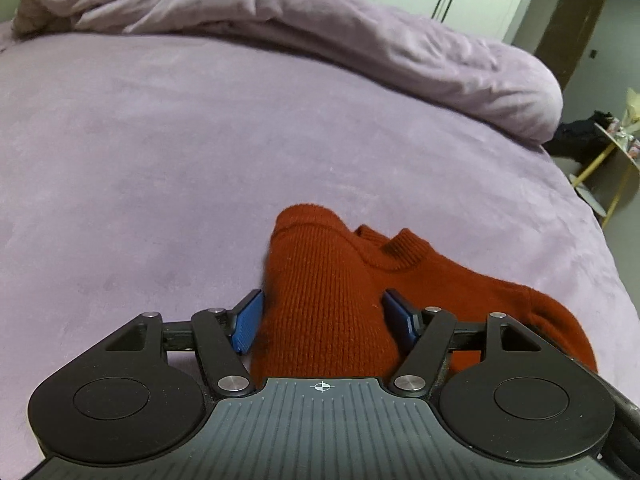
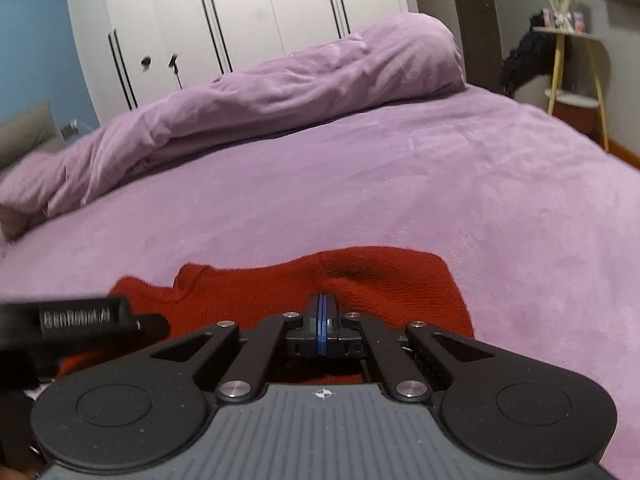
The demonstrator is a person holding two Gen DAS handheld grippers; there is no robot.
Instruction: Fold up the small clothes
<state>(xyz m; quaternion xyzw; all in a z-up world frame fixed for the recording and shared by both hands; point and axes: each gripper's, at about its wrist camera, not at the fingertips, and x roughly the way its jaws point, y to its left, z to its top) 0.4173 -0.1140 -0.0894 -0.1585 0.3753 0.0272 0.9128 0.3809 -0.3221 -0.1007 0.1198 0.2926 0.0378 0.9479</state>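
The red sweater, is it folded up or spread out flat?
Partly folded: the red sweater has one side doubled over beside its collar.

Dim soft indoor light, faint shadows; slight blur; strong fisheye bending at edges.

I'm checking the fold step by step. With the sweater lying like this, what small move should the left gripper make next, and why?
Probably close the left gripper: its blue fingers stand open on either side of a raised ridge of the red sweater, not yet pinching it. The right gripper looks shut already, though whether it holds cloth is unclear.
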